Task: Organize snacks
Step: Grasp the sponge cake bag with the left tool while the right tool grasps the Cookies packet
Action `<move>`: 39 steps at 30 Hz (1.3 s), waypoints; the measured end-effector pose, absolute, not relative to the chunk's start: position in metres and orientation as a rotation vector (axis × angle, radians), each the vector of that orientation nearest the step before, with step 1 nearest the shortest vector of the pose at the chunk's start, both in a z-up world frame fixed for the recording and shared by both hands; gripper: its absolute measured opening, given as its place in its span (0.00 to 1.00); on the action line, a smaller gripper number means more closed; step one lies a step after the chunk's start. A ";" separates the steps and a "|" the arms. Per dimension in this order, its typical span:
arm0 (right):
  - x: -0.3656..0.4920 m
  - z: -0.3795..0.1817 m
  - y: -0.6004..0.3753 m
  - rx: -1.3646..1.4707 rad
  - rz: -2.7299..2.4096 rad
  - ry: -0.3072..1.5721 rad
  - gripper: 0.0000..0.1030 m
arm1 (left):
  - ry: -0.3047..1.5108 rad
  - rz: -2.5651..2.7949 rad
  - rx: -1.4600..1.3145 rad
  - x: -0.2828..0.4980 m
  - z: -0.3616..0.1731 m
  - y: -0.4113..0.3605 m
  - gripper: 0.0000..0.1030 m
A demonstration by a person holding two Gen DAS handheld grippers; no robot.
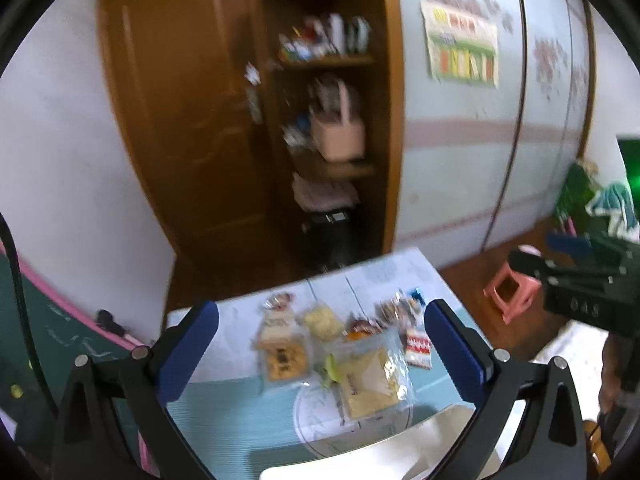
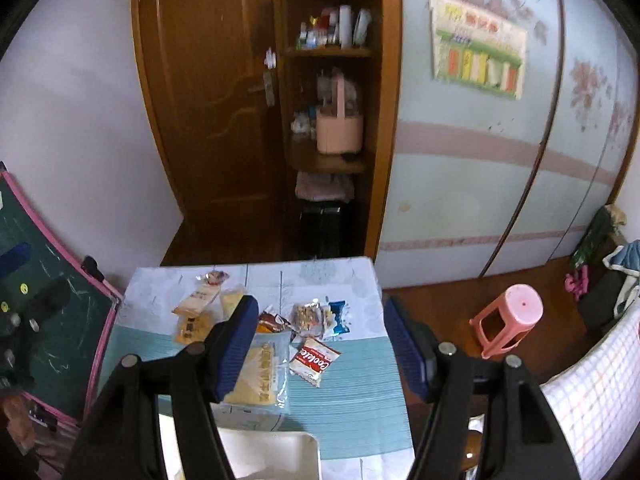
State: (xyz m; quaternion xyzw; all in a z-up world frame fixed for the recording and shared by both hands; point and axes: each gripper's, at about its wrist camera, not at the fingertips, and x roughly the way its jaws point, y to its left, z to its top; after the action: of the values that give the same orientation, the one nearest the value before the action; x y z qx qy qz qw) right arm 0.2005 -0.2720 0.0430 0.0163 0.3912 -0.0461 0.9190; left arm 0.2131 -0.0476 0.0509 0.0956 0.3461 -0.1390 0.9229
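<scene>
Crinkly plastic snack packets (image 2: pixel 314 361) lie mid-frame on the tabletop (image 2: pixel 352 392): light, slippery, crushable, so pinch an edge seam. Left gripper (image 1: pixel 320 344) and right gripper (image 2: pixel 320 352) both hover spread, empty.

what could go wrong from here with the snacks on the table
1. The snack packets overlap in a loose pile, so a tool could catch two at once.
2. The blue-wrapped snack lies nearest the right edge of the table and might be nudged off toward the pink stool.
3. Both the left tool and right tool are empty above the pile and may collide.

Snack packets (image 2: pixel 280 332) on table (image 2: pixel 360 400)
</scene>
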 end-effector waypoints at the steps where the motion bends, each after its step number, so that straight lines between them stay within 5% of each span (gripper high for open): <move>1: 0.212 0.032 -0.275 0.036 -0.097 0.829 0.64 | 0.731 -0.293 0.204 0.220 0.039 -0.053 1.00; 17: 0.294 -0.163 -0.314 0.258 -0.127 1.248 0.64 | 1.351 -0.246 0.129 0.298 -0.207 -0.100 0.99; 39: 0.334 -0.254 -0.291 0.337 -0.020 1.440 0.61 | 1.508 -0.175 0.113 0.317 -0.267 -0.136 0.99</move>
State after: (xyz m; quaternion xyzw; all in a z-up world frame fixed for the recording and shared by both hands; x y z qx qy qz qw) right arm 0.3340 -0.2907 -0.2540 0.1536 0.6563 -0.0090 0.7387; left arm 0.3168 -0.1355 -0.2671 0.0511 0.6832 -0.0794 0.7241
